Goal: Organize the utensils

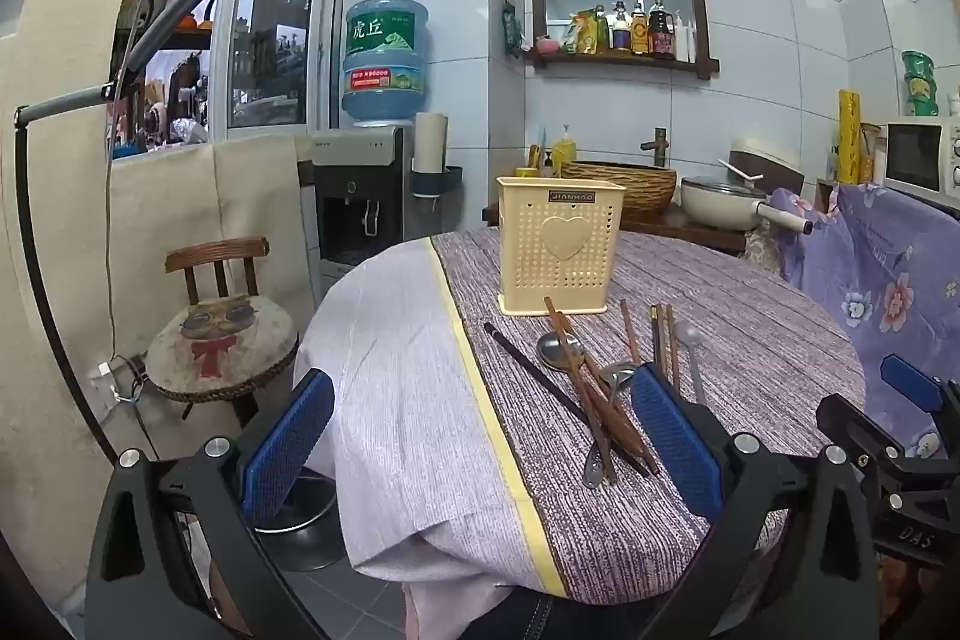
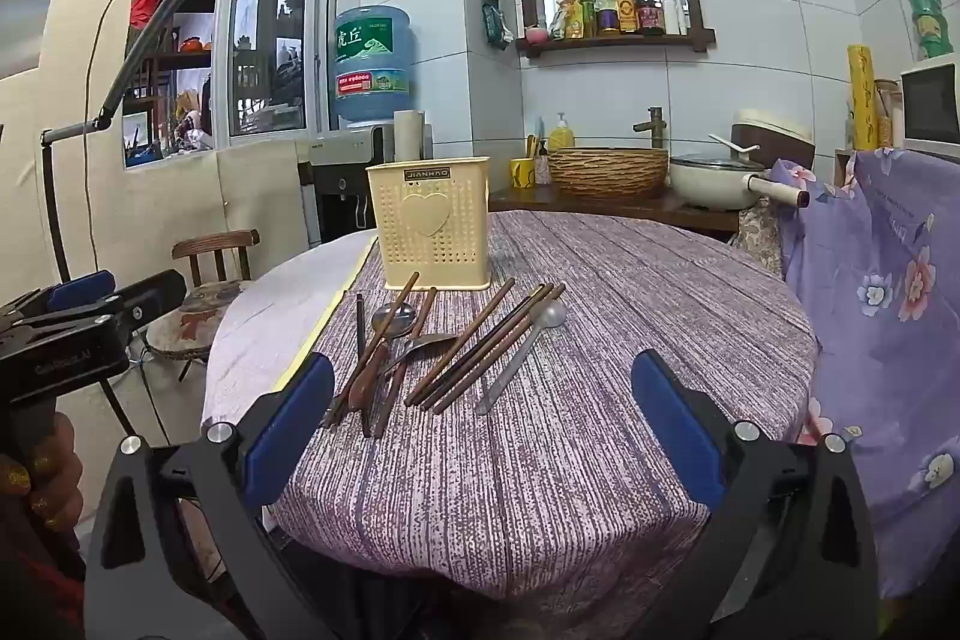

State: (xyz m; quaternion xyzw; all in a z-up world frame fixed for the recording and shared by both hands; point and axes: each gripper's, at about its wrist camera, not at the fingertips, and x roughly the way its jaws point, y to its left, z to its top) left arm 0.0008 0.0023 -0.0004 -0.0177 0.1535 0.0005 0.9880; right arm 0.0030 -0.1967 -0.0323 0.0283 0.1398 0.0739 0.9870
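The left gripper (image 1: 480, 436) is hovering at the table (image 2: 600, 430) edge, fingers spread and empty. Just ahead, chopsticks (image 2: 486, 346) and spoons (image 2: 522, 346) are lying loose before the yellow holder (image 2: 429, 226). The right gripper (image 2: 480, 430) is waiting likewise, spread wide. Picking one outlying piece, pinching mid-shaft, probably avoids disturbing the tangled pile.

Left gripper (image 1: 480, 436), wide open, both blue pads (image 1: 287, 445) spread apart, nothing between them, held low at the near edge of the scene. Right gripper (image 2: 483, 421), likewise wide open and empty, level beside it on the right. The left hand (image 2: 36, 484), nails glittered, grips the left gripper's handle.
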